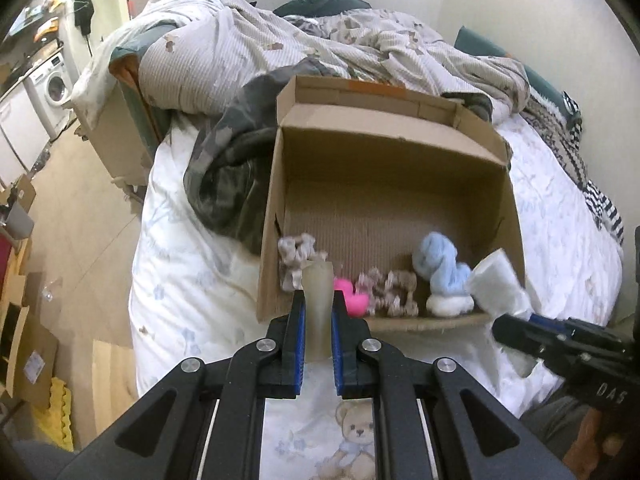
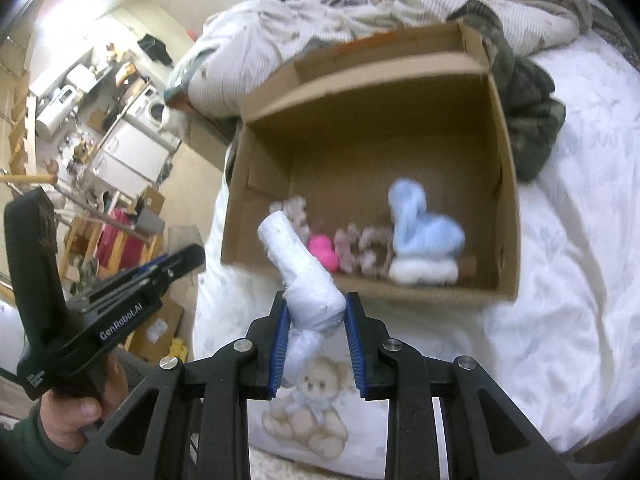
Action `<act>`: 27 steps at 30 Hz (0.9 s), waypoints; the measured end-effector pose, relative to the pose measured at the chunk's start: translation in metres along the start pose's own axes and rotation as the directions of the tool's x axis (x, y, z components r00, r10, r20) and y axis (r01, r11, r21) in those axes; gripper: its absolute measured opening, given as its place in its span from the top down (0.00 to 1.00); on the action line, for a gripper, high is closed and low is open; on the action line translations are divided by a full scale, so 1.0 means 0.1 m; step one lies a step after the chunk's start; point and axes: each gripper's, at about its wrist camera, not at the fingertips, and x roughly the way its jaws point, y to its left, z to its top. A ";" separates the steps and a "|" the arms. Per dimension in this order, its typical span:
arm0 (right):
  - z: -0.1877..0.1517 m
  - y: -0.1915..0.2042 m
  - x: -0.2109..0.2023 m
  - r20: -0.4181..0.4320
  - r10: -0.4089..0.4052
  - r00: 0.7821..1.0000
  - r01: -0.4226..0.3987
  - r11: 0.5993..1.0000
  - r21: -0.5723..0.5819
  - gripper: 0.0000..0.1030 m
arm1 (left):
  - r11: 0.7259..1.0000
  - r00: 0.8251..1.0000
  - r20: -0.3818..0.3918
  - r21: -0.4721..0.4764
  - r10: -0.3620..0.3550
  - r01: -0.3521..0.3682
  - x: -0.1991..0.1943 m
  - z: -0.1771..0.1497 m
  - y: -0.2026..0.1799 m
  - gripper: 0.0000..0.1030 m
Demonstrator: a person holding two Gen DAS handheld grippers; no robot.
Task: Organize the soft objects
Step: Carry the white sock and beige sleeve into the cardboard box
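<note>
Both tongs loaded, one brown cardboard box [image 1: 400, 168] on bed.
Left tongs [image 1: 317, 312] pinched one translucent grey soft tube [image 1: 318, 300]; right tongs [image 2: 316, 322] pinched one white wrapped bundle [image 2: 304, 276]. Box contents were blurred.

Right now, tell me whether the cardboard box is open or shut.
Open: the cardboard box has its flaps up, and the blue plush and pink duck show inside.

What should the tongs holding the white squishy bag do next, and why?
Probably carry it a little forward over the cardboard box and let go. The right tongs are shut on the white bag, near the box's front edge, and the blue toy and pink duck already lie inside. The left tongs grip a beige piece too.
</note>
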 end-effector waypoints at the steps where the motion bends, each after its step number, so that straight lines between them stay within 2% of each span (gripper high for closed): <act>1: 0.04 0.01 -0.01 0.013 -0.003 1.000 0.003 1.000 0.001 0.72 | 1.000 1.000 0.006 0.005 0.004 -0.004 0.02 0.04 -0.01 0.90; 6: 0.29 -0.09 0.02 0.063 -0.016 0.998 0.016 1.000 -0.003 0.72 | 1.000 1.000 0.013 0.007 0.003 -0.003 0.15 0.25 -0.02 0.90; 11: 0.38 -0.25 0.19 0.082 -0.029 0.996 0.026 0.999 0.038 0.72 | 1.000 0.999 0.046 0.024 0.011 -0.012 0.38 0.35 -0.03 0.90; 18: 0.39 -0.33 0.47 0.039 -0.079 0.996 0.076 0.995 0.063 0.72 | 1.000 1.000 -0.007 0.000 -0.008 0.008 0.73 0.28 -0.03 0.90; 27: 0.40 -0.29 0.68 -0.015 -0.082 0.997 0.082 0.996 0.040 0.72 | 1.000 0.999 -0.040 0.023 -0.015 0.016 0.88 0.27 -0.11 0.89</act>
